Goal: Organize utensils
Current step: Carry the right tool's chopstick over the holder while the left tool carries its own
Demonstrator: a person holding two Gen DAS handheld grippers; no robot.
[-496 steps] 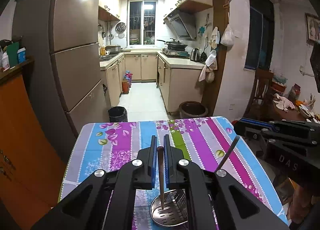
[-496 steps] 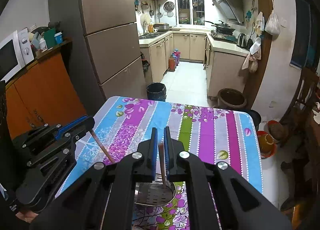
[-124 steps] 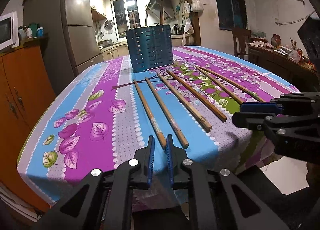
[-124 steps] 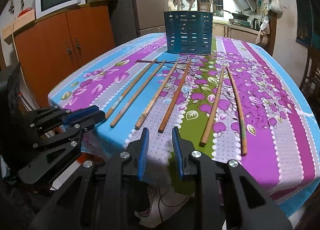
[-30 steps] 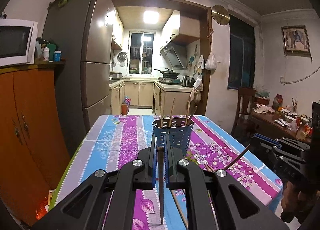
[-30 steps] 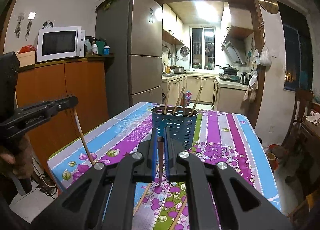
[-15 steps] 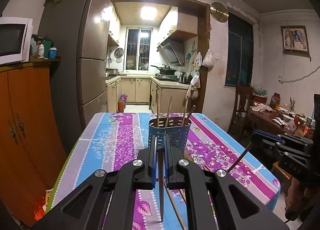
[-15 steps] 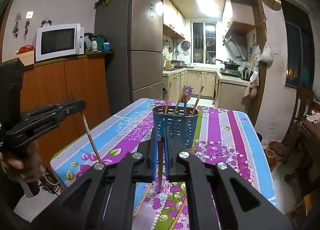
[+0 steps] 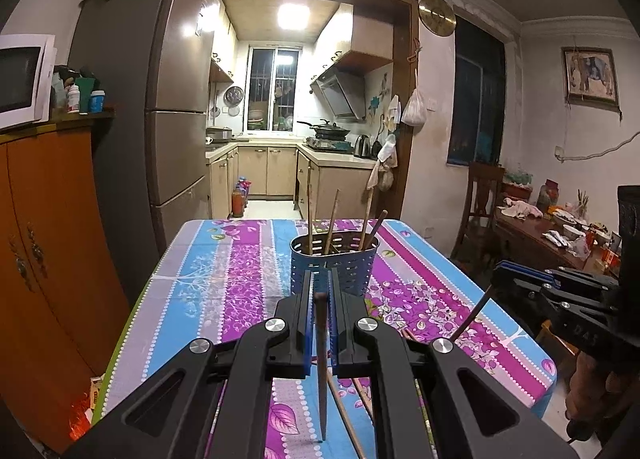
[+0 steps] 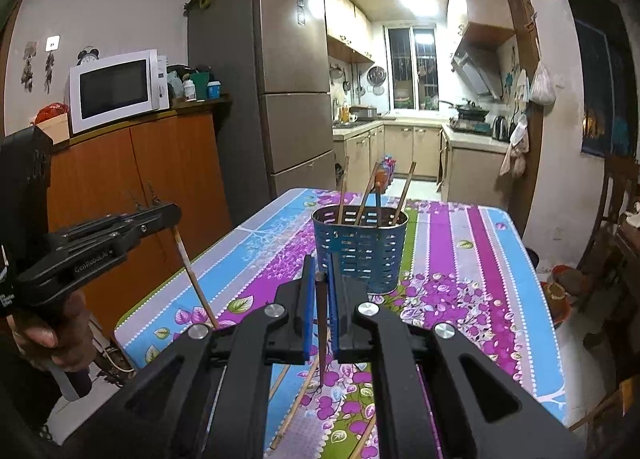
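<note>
A blue perforated utensil holder (image 9: pixel 334 262) (image 10: pixel 360 251) stands on the flowered tablecloth with several wooden chopsticks upright in it. My left gripper (image 9: pixel 319 291) is shut on a brown chopstick (image 9: pixel 321 363) that hangs point down in front of the holder. My right gripper (image 10: pixel 319 277) is shut on another chopstick (image 10: pixel 321 335), also point down, just short of the holder. Each gripper shows in the other's view: the right one (image 9: pixel 494 285) at the table's right side, the left one (image 10: pixel 174 219) at its left. Loose chopsticks (image 10: pixel 296 407) lie on the cloth below.
The table (image 9: pixel 208 279) has its left edge near an orange cabinet (image 9: pixel 44 239) and a tall fridge (image 9: pixel 172 119). A wooden chair (image 9: pixel 480 203) and a cluttered side table (image 9: pixel 536 235) stand to the right. The kitchen opens behind.
Both grippers have drawn a little closer to the holder and risen slightly, each still clamped on its chopstick. The holder looks larger and lower in both views.
</note>
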